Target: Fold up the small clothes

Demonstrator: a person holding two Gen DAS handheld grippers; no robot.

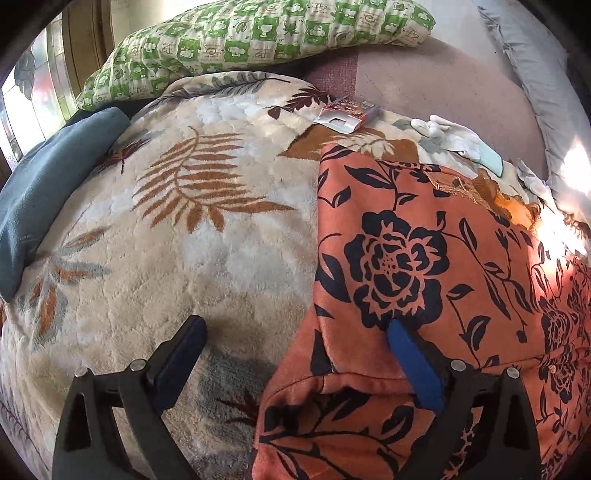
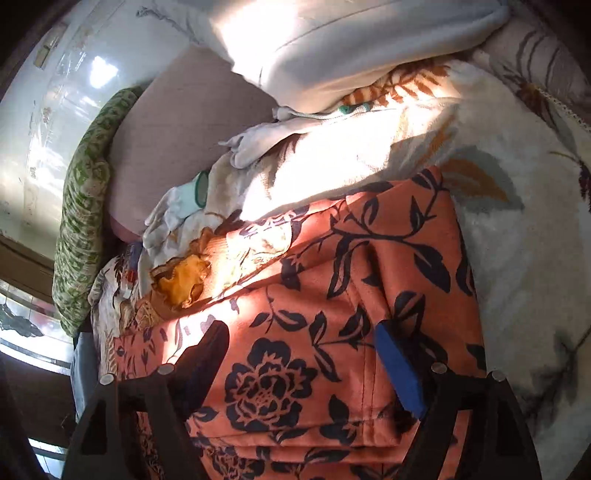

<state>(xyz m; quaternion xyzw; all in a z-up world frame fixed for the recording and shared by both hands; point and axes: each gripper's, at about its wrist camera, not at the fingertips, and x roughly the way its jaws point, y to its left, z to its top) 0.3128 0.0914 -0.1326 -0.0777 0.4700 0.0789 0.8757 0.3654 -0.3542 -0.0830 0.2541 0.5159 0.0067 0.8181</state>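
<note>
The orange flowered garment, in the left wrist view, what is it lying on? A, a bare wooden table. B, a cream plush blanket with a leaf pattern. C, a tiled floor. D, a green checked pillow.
B: the orange flowered garment is spread on the cream leaf-print blanket, while the green checked pillow lies apart, farther back.

Your left wrist camera sits low over the bed, looking forward between the fingers of the left hand-held gripper [image 1: 295, 328] across the leaf-print blanket [image 1: 192, 229] toward the green pillow [image 1: 258, 33]. Your right wrist camera looks along the right hand-held gripper [image 2: 299, 332] from close above the orange floral garment [image 2: 295, 295], with that pillow [image 2: 81, 221] at its left edge. Both views share the garment [image 1: 406, 240], the blanket [image 2: 517, 258] and the white gloves [image 1: 454, 138] [image 2: 173, 210].
</note>
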